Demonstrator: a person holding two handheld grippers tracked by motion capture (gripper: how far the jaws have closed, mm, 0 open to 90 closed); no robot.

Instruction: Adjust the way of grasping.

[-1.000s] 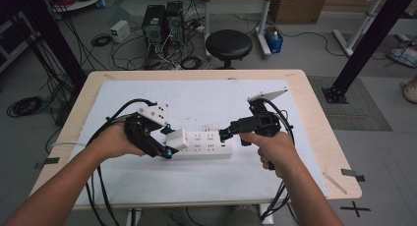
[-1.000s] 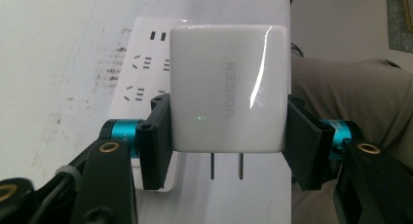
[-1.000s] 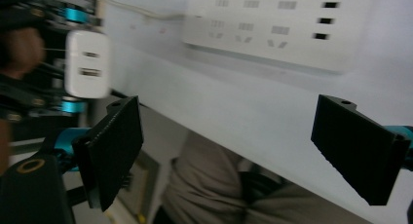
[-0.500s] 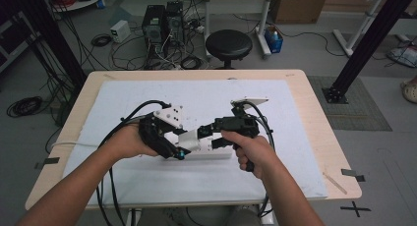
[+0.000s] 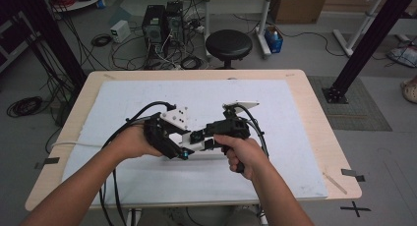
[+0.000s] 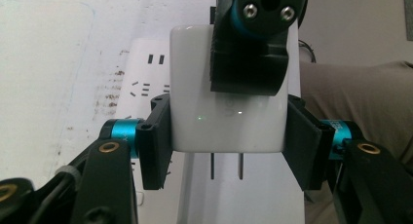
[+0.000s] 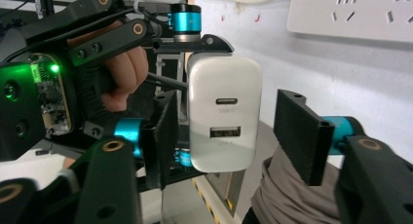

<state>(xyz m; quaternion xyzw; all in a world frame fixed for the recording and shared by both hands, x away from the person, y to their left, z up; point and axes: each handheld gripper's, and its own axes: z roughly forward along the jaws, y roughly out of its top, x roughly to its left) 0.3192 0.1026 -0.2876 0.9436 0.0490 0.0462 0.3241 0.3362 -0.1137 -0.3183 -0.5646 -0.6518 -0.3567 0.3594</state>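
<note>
A white charger plug (image 6: 226, 107) with two bare prongs sits squeezed between the pads of my left gripper (image 6: 226, 141), which is shut on its sides. It hangs above the white power strip (image 6: 146, 78) lying on the mat. In the right gripper view the charger (image 7: 224, 112) shows its two ports. My right gripper (image 7: 234, 131) is open around it, with one pad (image 7: 165, 131) close to its side and the other pad (image 7: 302, 131) a gap away. In the high view the left gripper (image 5: 184, 145) and right gripper (image 5: 199, 136) meet at the table's middle.
A white mat (image 5: 275, 113) covers most of the wooden table (image 5: 319, 103). The power strip (image 7: 350, 14) lies flat with its sockets up. Black cables (image 5: 142, 113) trail from the grippers. Beyond the far edge stand a stool (image 5: 228, 42) and a computer (image 5: 157, 19).
Both grippers have moved inward from the ends of the power strip and now meet over its middle. The right gripper's jaws have come around the charger held by the left.
</note>
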